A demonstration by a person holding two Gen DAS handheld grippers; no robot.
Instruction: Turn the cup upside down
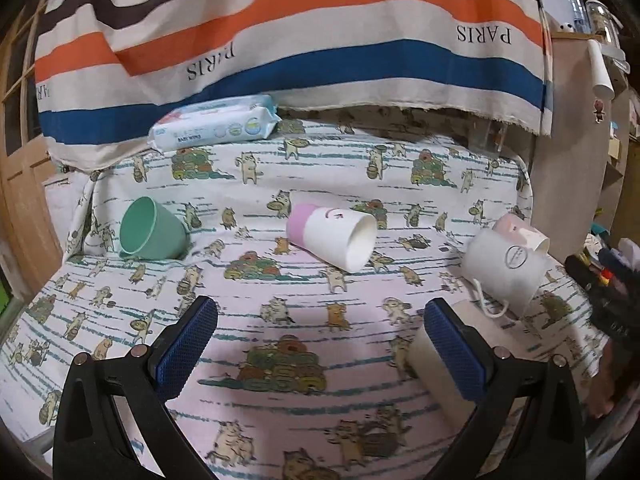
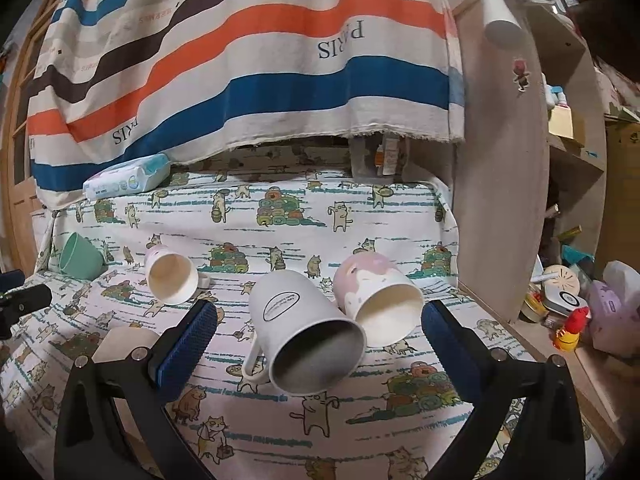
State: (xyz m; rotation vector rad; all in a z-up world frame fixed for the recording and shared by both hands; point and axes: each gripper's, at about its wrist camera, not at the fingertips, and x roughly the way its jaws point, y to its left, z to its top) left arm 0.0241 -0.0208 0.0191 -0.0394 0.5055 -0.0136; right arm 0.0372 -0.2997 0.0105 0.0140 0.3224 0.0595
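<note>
Several cups lie on their sides on the cat-print cloth. A green cup lies at the left, a pink-and-white cup in the middle, a white handled mug at the right with a pale pink cup behind it. A beige cup lies just outside my left gripper's right finger. My left gripper is open and empty. In the right wrist view my right gripper is open, with the white mug and the pale pink cup between its fingers, mouths toward the camera.
A pack of baby wipes lies at the back left under a hanging striped cloth. A wooden shelf unit with clutter stands at the right. The green cup and pink-and-white cup show at left in the right wrist view.
</note>
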